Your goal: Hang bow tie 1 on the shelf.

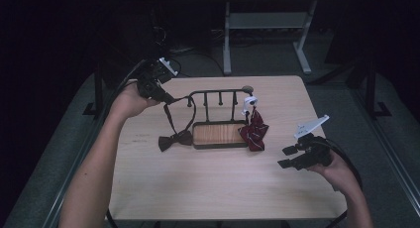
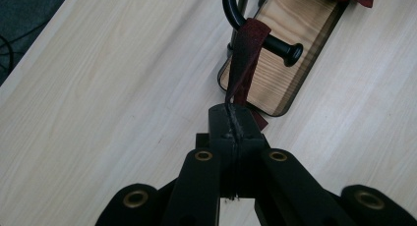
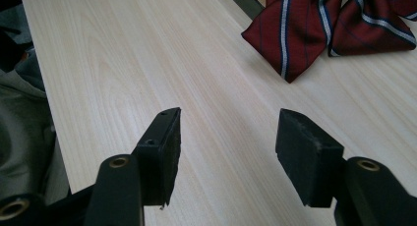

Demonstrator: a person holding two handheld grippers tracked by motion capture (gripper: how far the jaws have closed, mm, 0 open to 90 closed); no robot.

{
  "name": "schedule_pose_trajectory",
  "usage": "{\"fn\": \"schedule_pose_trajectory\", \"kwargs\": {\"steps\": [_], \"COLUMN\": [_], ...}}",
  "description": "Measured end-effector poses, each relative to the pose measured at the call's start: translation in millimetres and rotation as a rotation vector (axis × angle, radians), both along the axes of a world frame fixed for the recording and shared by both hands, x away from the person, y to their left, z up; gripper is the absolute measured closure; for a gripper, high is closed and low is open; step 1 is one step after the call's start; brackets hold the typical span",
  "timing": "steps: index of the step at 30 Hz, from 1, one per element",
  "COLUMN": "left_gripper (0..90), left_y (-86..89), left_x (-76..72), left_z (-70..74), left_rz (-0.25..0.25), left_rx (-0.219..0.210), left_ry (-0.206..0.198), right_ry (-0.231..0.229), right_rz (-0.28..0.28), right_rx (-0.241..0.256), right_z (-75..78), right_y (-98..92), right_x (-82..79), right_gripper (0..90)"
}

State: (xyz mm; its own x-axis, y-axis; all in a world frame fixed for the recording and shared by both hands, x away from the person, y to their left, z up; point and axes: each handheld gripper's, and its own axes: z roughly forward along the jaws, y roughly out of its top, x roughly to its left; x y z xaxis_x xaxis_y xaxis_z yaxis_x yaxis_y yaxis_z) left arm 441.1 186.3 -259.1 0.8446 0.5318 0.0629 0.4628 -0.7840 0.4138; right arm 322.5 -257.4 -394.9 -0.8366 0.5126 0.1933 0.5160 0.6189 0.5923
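A black metal rack [image 1: 218, 93] with pegs stands on a wooden base [image 1: 219, 134] mid-table. A dark bow tie [image 1: 174, 140] lies left of the base, and its strap [image 1: 170, 116] runs up toward the rack's left end. My left gripper [image 1: 167, 97] is shut on that strap. In the left gripper view the strap [image 2: 248, 44] hangs over a black peg [image 2: 287, 52] and ends between the closed jaws of the left gripper [image 2: 231, 113]. A red striped bow tie [image 1: 254, 131] hangs at the rack's right end. My right gripper [image 1: 291, 156] stands open over bare table, with the striped tie [image 3: 314, 27] ahead of the right gripper [image 3: 226, 137].
A white clip or tag [image 1: 250, 103] sits at the rack's right end above the striped tie. The light wooden table [image 1: 218, 188] has bare room in front. The table's edge [image 3: 42, 83] and grey floor lie close to my right gripper. A desk frame [image 1: 267, 25] stands behind.
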Motion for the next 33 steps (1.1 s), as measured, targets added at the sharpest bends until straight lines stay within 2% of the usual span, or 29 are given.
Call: {"fn": "schedule_pose_trajectory", "kwargs": {"steps": [7,10,15,20,24,27,30,33], "left_gripper": [84.1,80.8,77.2,73.6,72.5,72.1,71.7,71.3], "left_y": [0.1,2.2,5.8,8.4,11.1,14.0,16.5,18.2], "left_x": [-0.8,-1.9,-6.4,-10.7,-13.5,-16.2,-20.7,-24.9], "left_z": [-1.3,-0.2,1.7,3.4,0.7,-2.1,-5.2,-7.7], "left_rz": [0.004,0.013,0.012,0.017,0.011,0.012,-0.003,-0.006], "left_rx": [-0.003,-0.014,0.000,-0.010,-0.012,-0.032,-0.023,-0.042], "left_ry": [0.005,-0.005,-0.019,-0.037,-0.033,-0.032,-0.031,-0.033], "right_ry": [-0.004,-0.008,-0.011,-0.013,-0.011,-0.008,-0.008,-0.002], "right_rz": [-0.003,-0.008,-0.012,-0.016,-0.017,-0.015,-0.015,-0.023], "right_rx": [0.006,0.003,0.003,0.005,0.005,0.000,-0.002,0.002], "right_z": [2.6,3.9,4.0,5.6,4.8,3.8,3.1,2.1], "right_y": [-0.6,-1.7,-2.3,-2.9,-2.8,-1.4,-1.8,-3.1], "right_x": [-1.2,-1.7,-3.2,-4.2,-3.2,-3.1,-2.6,-2.3], "right_gripper": [42.4,42.4,42.2,42.1,41.9,41.7,41.5,41.1]}}
